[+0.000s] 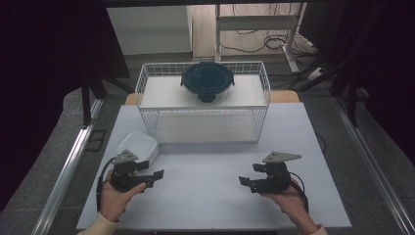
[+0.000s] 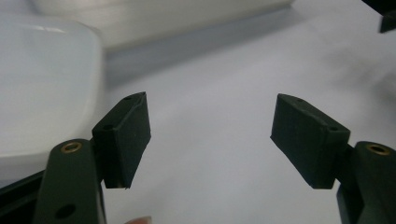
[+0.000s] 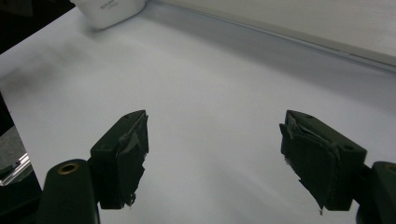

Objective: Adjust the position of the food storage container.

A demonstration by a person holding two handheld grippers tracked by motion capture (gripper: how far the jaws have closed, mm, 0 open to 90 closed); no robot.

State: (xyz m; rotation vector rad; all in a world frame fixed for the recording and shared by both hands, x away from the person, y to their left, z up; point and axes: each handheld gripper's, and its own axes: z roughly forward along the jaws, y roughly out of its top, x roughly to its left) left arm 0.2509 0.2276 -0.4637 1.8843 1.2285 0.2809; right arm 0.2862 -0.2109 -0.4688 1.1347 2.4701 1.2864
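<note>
My left gripper [image 1: 152, 178] [image 2: 210, 140] rests low over the white table [image 1: 205, 200] at the near left, held in a hand, its jaws open with nothing between them. A white rounded-square dish [image 1: 137, 146] [image 2: 42, 93] sits just behind and to the left of it. At the near right my right gripper [image 1: 247, 175] [image 3: 212, 154] is also open and empty, pointing left across the table. The white dish [image 3: 109, 11] is far off in the right gripper view. A dark round lidded bowl [image 1: 207, 81] stands on top of a white wire rack [image 1: 203, 125].
The wire rack takes up the far middle of the table, and its lower level is open toward me. Its base edge [image 3: 289, 28] runs across the top of the right gripper view. Metal rails and dark floor flank the table.
</note>
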